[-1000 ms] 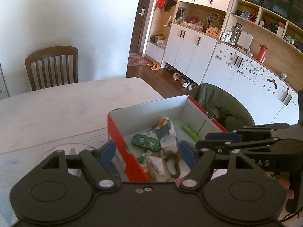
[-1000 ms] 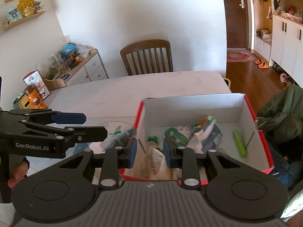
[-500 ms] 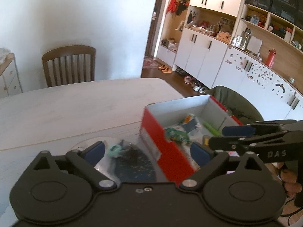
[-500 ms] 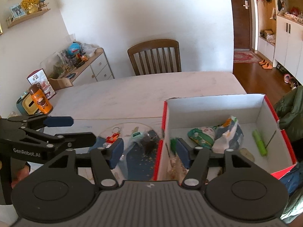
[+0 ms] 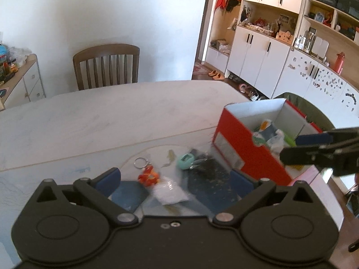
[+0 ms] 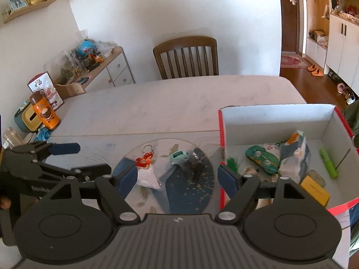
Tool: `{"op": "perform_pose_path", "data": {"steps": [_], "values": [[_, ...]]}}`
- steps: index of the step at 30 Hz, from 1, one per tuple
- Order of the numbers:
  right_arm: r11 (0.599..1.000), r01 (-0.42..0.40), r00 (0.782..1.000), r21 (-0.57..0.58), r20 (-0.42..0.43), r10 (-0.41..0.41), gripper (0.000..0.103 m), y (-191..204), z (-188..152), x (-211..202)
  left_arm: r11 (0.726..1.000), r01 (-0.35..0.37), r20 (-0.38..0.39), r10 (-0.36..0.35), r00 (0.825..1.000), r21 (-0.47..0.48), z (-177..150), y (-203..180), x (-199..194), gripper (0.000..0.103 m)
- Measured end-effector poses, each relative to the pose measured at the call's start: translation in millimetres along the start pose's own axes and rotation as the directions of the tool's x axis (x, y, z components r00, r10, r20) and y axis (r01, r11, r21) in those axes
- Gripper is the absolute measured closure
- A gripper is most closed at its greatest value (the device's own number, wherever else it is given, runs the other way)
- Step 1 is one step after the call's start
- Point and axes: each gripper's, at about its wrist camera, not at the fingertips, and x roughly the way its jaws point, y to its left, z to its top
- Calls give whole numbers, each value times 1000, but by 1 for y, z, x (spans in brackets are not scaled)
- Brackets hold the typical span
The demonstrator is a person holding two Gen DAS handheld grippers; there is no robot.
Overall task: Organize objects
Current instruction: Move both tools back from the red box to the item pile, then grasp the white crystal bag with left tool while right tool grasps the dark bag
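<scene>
Left gripper (image 5: 175, 178) spread wide, nothing held, right gripper (image 6: 177, 177) likewise spread and empty, orange keyring (image 6: 144, 161), mint case (image 6: 178, 156) and white packet (image 6: 147, 178) laid on round mat (image 6: 190, 192) between fingers, red box (image 6: 276, 116) of packets set just right.

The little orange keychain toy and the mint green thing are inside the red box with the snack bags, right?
Not quite. The orange keychain toy and the mint green thing lie on the round glass mat on the table, left of the red box, not inside it. The snack bags are in the box. The right wrist view shows this.
</scene>
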Motion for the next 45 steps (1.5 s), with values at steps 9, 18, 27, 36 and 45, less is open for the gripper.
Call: {"op": "perform_pose_path", "data": {"steps": [9, 18, 27, 36, 45], "values": [[999, 48, 998, 11, -47, -48, 25, 25, 9, 48, 1000, 18, -57, -18, 998, -8, -24, 27, 30, 1], [996, 87, 990, -28, -105, -89, 25, 35, 11, 108, 999, 45, -75, -45, 996, -5, -35, 28, 58, 1], [988, 151, 978, 39, -154, -144, 25, 23, 1, 153, 999, 52, -90, -52, 995, -1, -37, 26, 87, 1], [982, 168, 971, 85, -188, -149, 25, 15, -7, 176, 999, 41, -112, -40, 993, 5, -44, 18, 105, 15], [980, 178, 969, 88, -191, -159, 40, 12, -14, 187, 999, 27, -122, -22, 992, 35, -48, 6, 112, 33]]}}
